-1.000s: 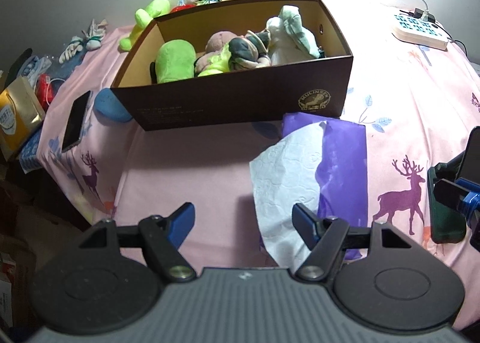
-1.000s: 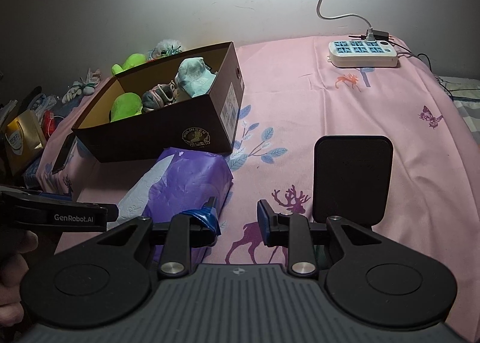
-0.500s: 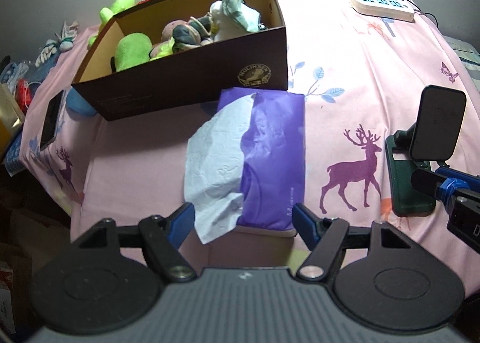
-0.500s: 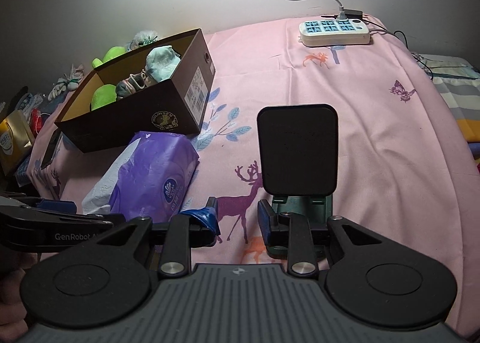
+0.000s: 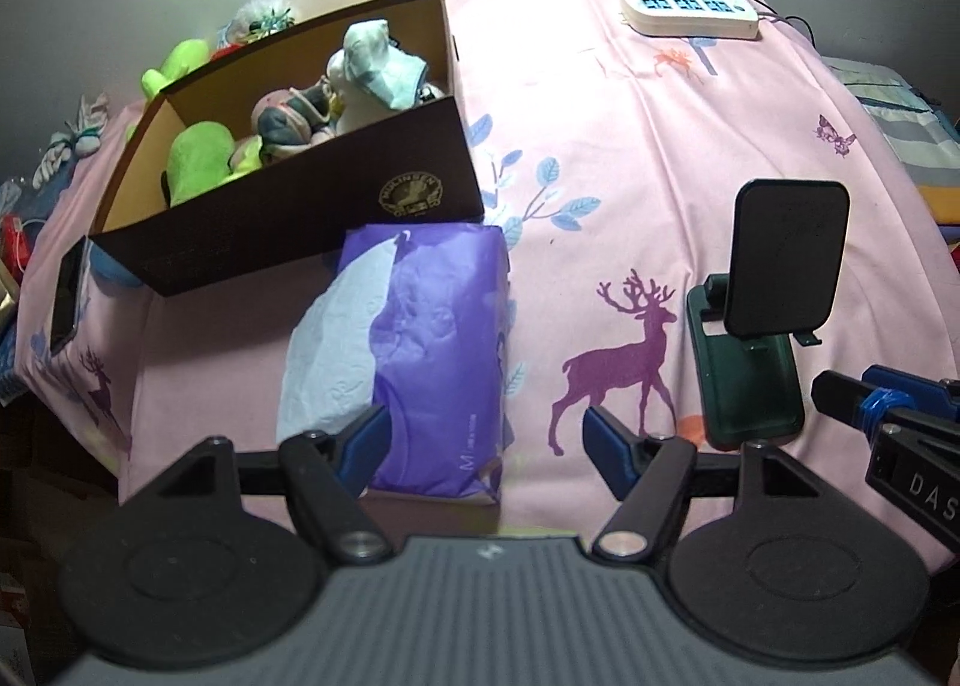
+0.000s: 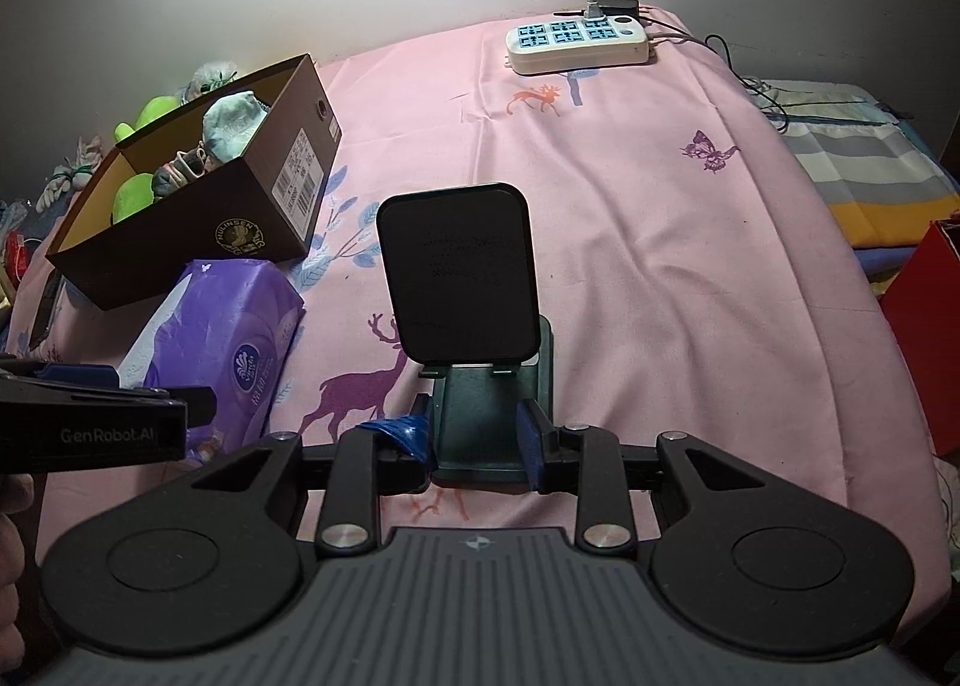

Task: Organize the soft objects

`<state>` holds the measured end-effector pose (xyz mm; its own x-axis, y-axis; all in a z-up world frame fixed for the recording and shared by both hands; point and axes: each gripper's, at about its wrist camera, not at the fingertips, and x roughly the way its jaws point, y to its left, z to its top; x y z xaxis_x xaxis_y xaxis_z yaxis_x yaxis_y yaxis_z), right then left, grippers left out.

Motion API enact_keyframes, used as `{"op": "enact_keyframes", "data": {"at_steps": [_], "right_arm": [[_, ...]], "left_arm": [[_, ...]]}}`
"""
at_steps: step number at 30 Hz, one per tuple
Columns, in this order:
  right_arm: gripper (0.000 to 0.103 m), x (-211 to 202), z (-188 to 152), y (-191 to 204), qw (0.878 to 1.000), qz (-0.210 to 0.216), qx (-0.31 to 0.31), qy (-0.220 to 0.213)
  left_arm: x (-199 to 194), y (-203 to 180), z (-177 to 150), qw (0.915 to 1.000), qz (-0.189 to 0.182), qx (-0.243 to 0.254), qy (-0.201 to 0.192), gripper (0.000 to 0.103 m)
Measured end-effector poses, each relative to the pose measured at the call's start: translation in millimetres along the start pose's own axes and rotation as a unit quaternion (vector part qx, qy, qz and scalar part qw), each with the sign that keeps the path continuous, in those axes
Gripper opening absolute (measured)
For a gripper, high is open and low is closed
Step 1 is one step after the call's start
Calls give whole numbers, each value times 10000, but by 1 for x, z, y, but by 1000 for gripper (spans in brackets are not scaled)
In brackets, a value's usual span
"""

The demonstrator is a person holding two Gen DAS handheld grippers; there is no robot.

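Observation:
An open brown shoebox (image 5: 300,218) holds several soft toys, among them a green plush (image 5: 198,158) and a pale blue-and-white one (image 5: 372,68). More plush toys (image 5: 174,65) lie behind the box. A purple tissue pack (image 5: 432,350) lies on the pink bedsheet in front of it. My left gripper (image 5: 486,440) hangs open over the pack's near end, its left finger over the pack and touching nothing. My right gripper (image 6: 474,437) is a narrow gap wide and its jaws are opening. It hovers at the near edge of a phone stand (image 6: 462,272), gripping nothing.
A white power strip (image 5: 690,11) with cables sits at the far side of the bed. A dark phone (image 5: 66,296) lies left of the box. A red box (image 6: 924,350) and a striped cloth (image 6: 870,170) are off the bed's right edge. The left gripper (image 6: 102,416) is close on the right gripper's left.
Both grippers slid rightward along the bed. The tissue pack came under the left fingers. The phone stand came up to the right fingers, whose gap widened slightly.

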<state>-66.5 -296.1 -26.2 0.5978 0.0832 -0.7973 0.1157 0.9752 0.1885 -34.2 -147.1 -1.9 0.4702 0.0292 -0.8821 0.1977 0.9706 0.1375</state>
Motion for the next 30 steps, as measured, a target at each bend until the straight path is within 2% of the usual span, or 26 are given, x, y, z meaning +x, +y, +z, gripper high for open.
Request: {"op": "enact_keyframes", "data": {"at_steps": [6, 14, 24, 30], "right_arm": [[13, 0, 3, 2, 9999, -93, -94, 65], [13, -5, 9, 13, 9998, 50, -59, 161], [13, -11, 20, 43, 9998, 53, -17, 212], [14, -12, 24, 65, 9996, -146, -40, 218]], "left_arm": [[-2, 3, 6, 9999, 17, -117, -38, 71], [-4, 16, 6, 9997, 60, -242, -66, 71], [-14, 60, 13, 9980, 191, -535, -276, 71], [-16, 89, 11, 9971, 269, -620, -344, 71]]}}
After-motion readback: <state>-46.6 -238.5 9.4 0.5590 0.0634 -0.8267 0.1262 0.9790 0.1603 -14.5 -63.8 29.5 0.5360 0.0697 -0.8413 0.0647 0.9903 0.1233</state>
